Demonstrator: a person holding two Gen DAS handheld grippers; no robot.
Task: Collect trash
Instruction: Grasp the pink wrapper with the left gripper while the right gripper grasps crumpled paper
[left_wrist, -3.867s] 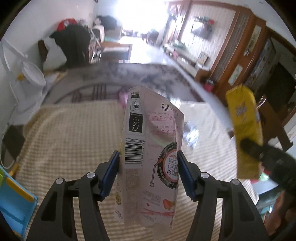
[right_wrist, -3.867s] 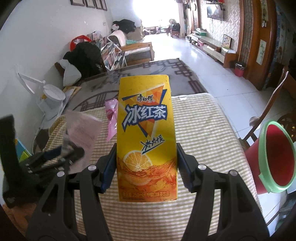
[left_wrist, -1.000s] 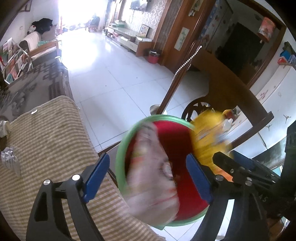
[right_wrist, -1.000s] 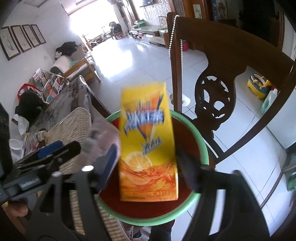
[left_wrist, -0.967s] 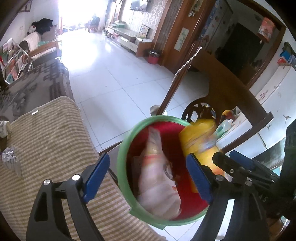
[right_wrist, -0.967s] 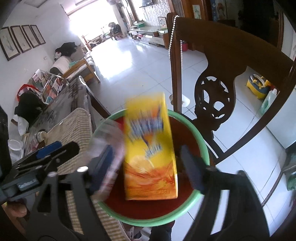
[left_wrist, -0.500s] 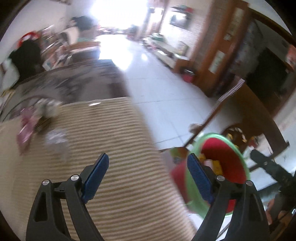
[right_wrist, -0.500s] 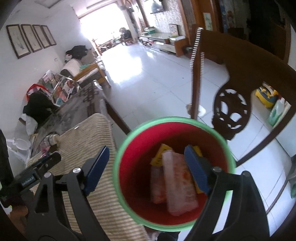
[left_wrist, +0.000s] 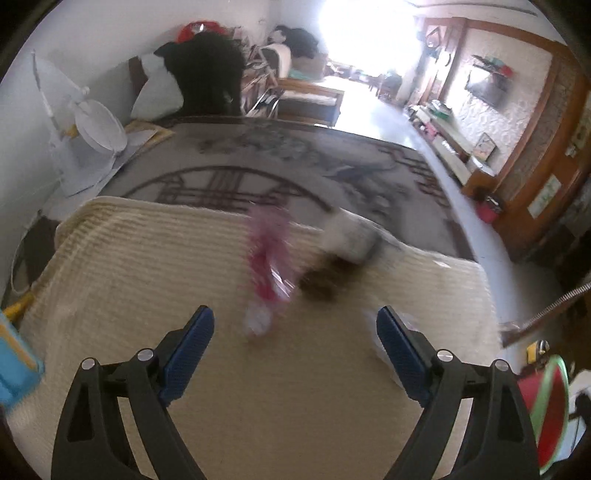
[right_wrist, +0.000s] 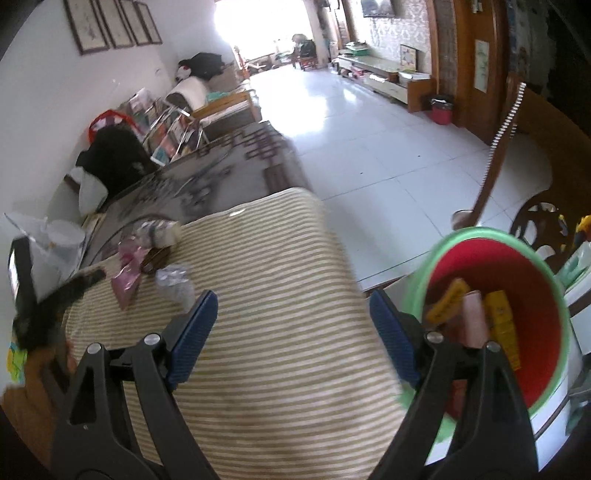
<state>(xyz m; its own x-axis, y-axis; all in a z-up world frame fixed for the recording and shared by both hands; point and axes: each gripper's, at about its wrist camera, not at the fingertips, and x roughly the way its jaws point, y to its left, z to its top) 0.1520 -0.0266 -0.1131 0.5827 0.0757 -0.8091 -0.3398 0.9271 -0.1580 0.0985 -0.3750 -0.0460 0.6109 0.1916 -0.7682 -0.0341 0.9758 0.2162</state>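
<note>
Your surface (left_wrist: 110, 258), under its striped cream cloth, fills the lower half of both views, and the trash that is left on it lies toward its far end. The red bin with the green rim (right_wrist: 546, 288) stands off the surface's edge at your right; a yellow carton (right_wrist: 498, 314) and a pinkish packet (right_wrist: 474, 317) already lie inside it.

The relation that matters is in the left wrist view: the pink wrapper (left_wrist: 269, 266) lies straight ahead of your left gripper (left_wrist: 295, 354), just beyond the blue fingers (left_wrist: 188, 347), roughly on the midline between them. It is blurred, but its long axis seems to run away from you, so the fingers would straddle its narrow width without a roll. A dark scrap (left_wrist: 325, 280) and a whitish crumpled piece (left_wrist: 351, 236) lie just beside it to the right and further off.

Your right gripper (right_wrist: 291, 339) is well apart from that cluster; from there the clear crinkled wrapper (right_wrist: 173, 284) lies ahead and left, close to the left finger. Your left hand is the nearer one.

Both pairs of fingers stand wide apart with nothing between them, and both have just been opening further.
</note>
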